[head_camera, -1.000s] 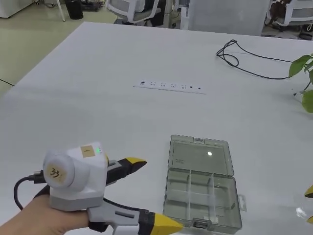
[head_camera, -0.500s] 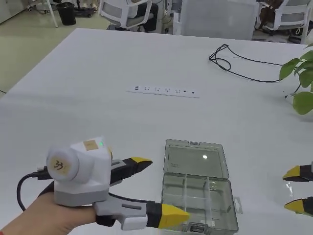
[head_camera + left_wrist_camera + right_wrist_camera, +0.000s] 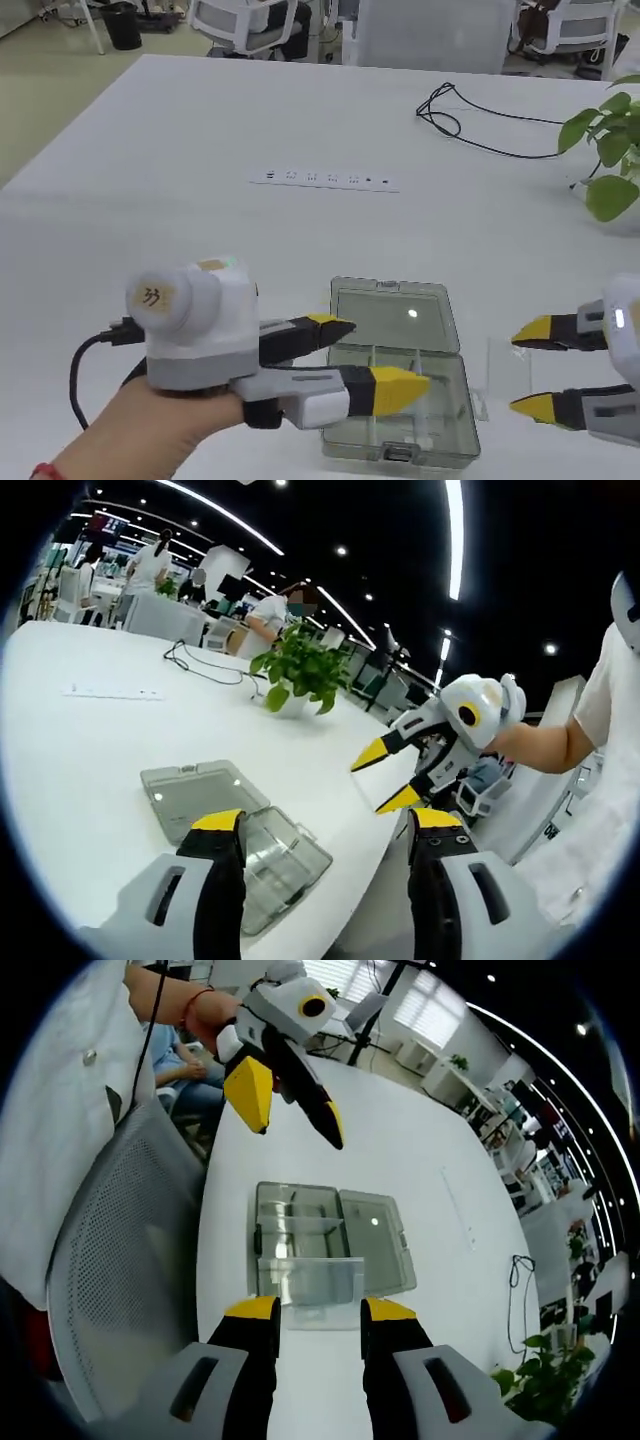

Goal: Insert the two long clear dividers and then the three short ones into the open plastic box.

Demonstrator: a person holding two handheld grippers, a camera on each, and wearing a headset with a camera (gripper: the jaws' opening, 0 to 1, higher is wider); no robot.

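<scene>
Holding both tools over the white table (image 3: 200, 150), I have the left gripper (image 3: 372, 355) spread wide with nothing between its jaws. Its tips hang above the open plastic box (image 3: 455, 415), the tray just under them and the lid (image 3: 395, 305) flat beyond. The right gripper (image 3: 530, 368) is parted too, and empty as far as I can judge. A clear divider (image 3: 318, 1282) sits just ahead of its tips, beside the box, seemingly flat on the table.

clear plastic box (image 3: 425, 452) laid open on the bench (image 3: 200, 200), lid (image 3: 393, 312) flat, dividers (image 3: 300, 1222) seated inside, one loose clear divider (image 3: 318, 1282) just beside it
</scene>
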